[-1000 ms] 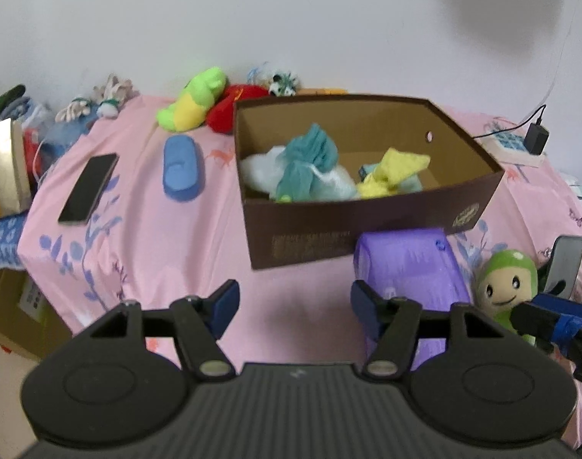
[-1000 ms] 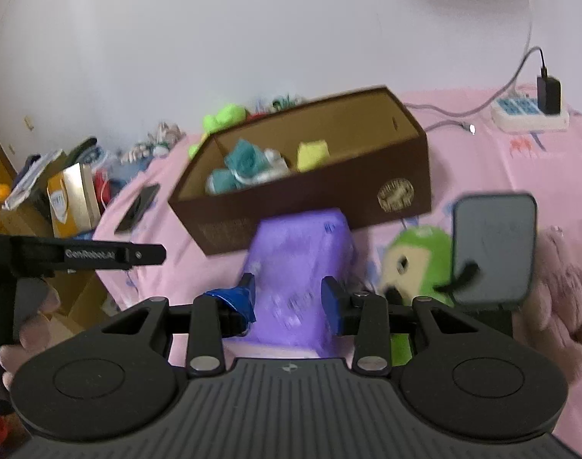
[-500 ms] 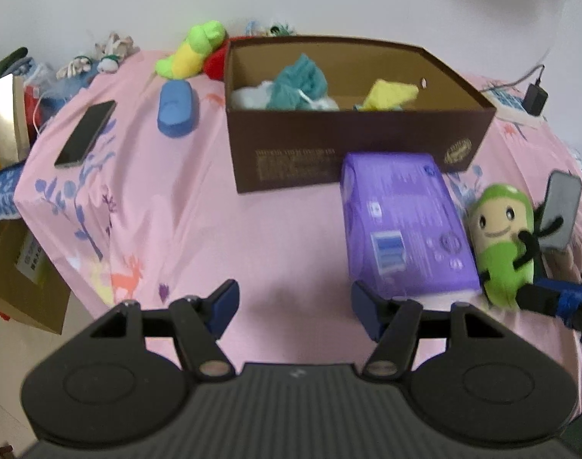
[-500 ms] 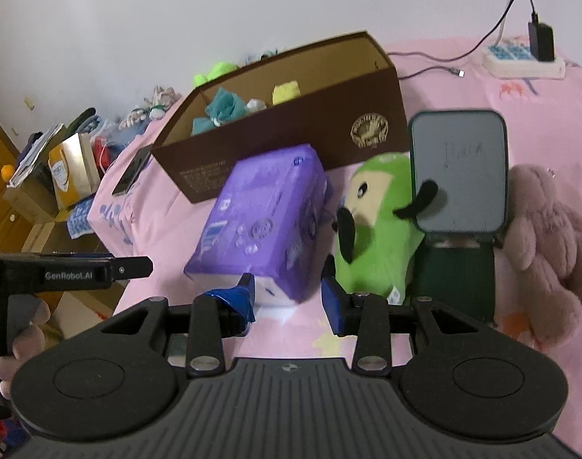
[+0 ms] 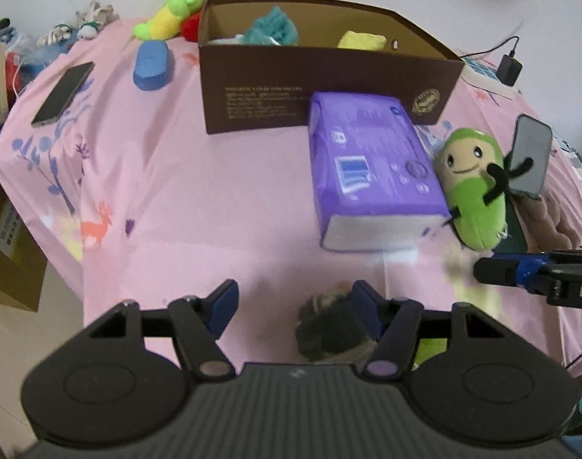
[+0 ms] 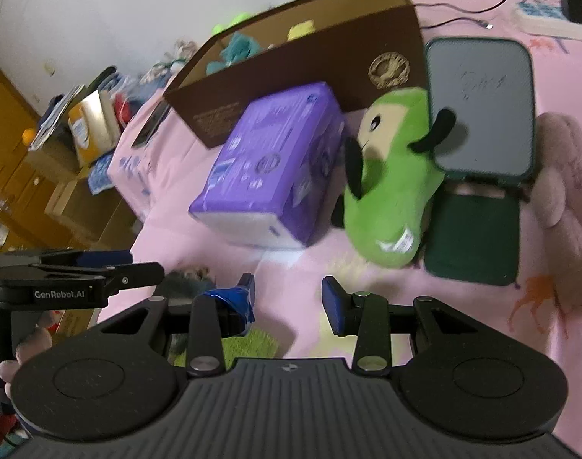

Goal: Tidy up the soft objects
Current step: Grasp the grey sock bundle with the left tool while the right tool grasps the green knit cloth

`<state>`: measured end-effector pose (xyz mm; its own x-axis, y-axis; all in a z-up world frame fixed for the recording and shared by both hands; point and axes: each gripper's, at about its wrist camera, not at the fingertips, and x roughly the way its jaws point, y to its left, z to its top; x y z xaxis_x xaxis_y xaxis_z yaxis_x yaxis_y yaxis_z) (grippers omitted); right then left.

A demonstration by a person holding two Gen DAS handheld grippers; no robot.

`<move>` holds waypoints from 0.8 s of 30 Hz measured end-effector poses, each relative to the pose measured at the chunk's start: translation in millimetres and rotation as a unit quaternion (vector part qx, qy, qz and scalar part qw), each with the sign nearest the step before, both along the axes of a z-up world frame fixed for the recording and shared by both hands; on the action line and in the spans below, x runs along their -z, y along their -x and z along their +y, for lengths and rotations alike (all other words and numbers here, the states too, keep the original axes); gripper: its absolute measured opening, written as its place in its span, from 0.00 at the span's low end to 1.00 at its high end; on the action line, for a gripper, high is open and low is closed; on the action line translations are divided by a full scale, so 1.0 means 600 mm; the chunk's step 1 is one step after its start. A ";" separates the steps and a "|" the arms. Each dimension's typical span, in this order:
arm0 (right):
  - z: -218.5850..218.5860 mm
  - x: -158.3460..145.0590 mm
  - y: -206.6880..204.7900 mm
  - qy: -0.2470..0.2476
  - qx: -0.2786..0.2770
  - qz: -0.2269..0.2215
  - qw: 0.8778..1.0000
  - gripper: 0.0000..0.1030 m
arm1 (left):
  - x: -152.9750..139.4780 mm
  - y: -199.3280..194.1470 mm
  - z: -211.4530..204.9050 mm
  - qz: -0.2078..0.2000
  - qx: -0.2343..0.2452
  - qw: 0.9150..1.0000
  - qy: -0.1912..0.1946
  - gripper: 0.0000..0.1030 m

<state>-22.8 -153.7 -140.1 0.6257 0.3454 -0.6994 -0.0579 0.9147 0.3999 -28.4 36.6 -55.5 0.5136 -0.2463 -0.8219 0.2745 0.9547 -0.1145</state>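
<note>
Pink bedsheet (image 5: 214,199) under me; my left jaws (image 5: 295,298) stand released beside a dark fuzzy toy (image 5: 329,329), my right jaws (image 6: 287,298) released, grasping nothing.

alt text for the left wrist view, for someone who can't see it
The open left claw hangs over a pink bedsheet, a dark fuzzy object blurred by its right finger. Beyond lie a purple soft pack, a green plush toy and a brown cardboard box holding teal and yellow soft items.
</note>
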 end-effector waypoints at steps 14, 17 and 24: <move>-0.010 0.023 0.007 -0.026 -0.027 0.036 0.999 0.21 | 0.023 0.036 -0.012 0.037 0.030 0.998 0.042 0.65; -0.010 0.026 0.010 -0.030 -0.030 0.041 0.998 0.21 | 0.033 0.035 -0.016 0.046 0.030 0.998 0.041 0.65; -0.006 0.030 0.009 -0.035 -0.040 0.048 0.997 0.22 | 0.055 0.027 -0.012 0.060 0.022 0.997 0.047 0.66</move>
